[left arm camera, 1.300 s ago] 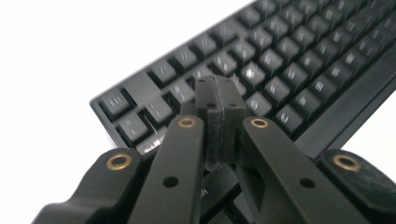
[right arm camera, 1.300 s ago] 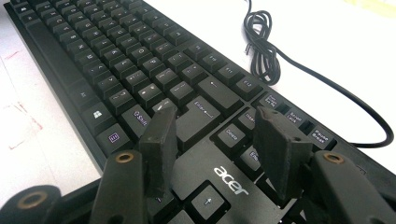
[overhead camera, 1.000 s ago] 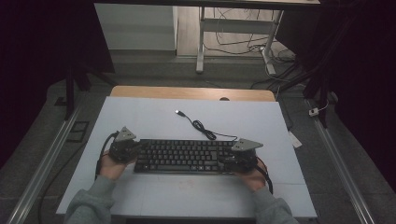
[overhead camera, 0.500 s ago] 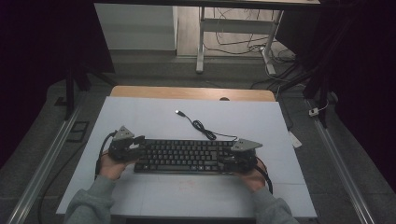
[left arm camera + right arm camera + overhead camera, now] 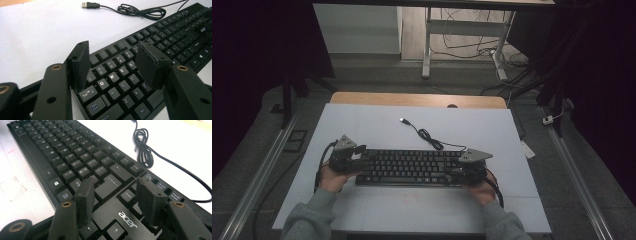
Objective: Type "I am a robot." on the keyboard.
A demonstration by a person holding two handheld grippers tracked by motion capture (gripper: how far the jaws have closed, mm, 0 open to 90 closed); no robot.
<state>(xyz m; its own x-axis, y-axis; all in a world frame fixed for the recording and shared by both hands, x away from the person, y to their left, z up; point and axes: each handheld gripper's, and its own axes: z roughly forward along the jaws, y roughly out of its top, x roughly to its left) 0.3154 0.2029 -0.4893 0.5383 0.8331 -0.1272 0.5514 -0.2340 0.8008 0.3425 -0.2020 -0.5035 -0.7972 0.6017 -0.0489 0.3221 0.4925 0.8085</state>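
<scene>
A black Acer keyboard (image 5: 407, 167) lies flat across the white table, and its cable (image 5: 427, 135) coils behind it to a loose USB plug (image 5: 403, 120). My left gripper (image 5: 360, 162) sits at the keyboard's left end. Its jaws have just been opening and now stand wide over the Tab-to-E keys (image 5: 110, 77), with nothing pinched between the pads. In the left gripper view it is the left gripper (image 5: 112, 50). My right gripper (image 5: 458, 170) is at the right end. In the right gripper view the right gripper (image 5: 115, 185) is open above the logo panel (image 5: 127, 218).
The white table top (image 5: 372, 127) has a wooden strip (image 5: 417, 99) along its far edge and a faint red mark (image 5: 412, 197) near the front. Metal rails (image 5: 257, 175) run along the floor on both sides. A desk frame (image 5: 427, 45) stands beyond.
The left gripper's jaws have spread apart at the keyboard's left end. Both hands, the right gripper and the keyboard have stayed where they were.
</scene>
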